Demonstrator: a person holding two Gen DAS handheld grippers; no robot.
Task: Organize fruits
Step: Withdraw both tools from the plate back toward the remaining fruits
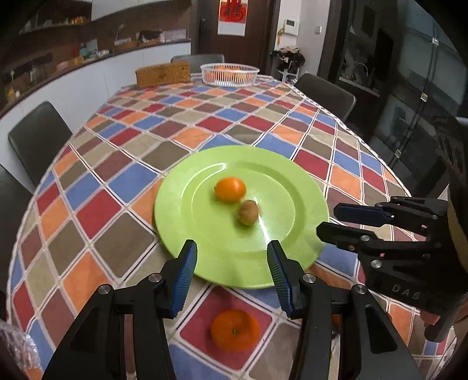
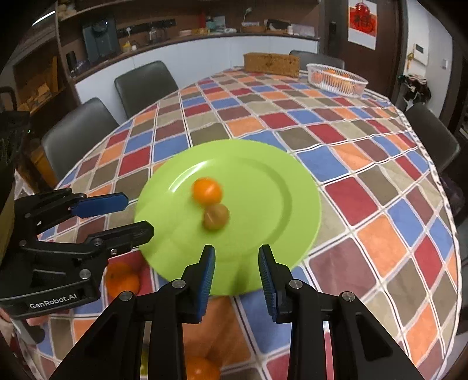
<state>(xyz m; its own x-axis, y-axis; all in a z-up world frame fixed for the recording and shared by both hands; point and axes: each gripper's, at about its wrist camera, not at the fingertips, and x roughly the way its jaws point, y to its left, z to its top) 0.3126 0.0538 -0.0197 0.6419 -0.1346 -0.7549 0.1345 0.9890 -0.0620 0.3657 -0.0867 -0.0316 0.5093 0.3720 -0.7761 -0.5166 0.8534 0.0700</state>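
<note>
Orange loose mandarin (image 1: 235, 330) on cloth, just under left gripper (image 1: 231, 248), whose jaws are released and empty. Green plate (image 1: 181, 204) ahead of its tips; plated mandarin (image 1: 230, 189) touches kiwi (image 1: 248, 212). Right gripper (image 2: 237, 251) narrowly parted, empty, over plate's near rim. Risk: off-centre pads nudge loose mandarin, and it rolls off.

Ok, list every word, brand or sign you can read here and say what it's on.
"GenRobot.AI": on the body of the left gripper, right wrist view.
"DAS": on the body of the right gripper, left wrist view; any further letters are hidden.
Red wall poster: characters too blurred to read.
Shelf packages: too small.
</note>
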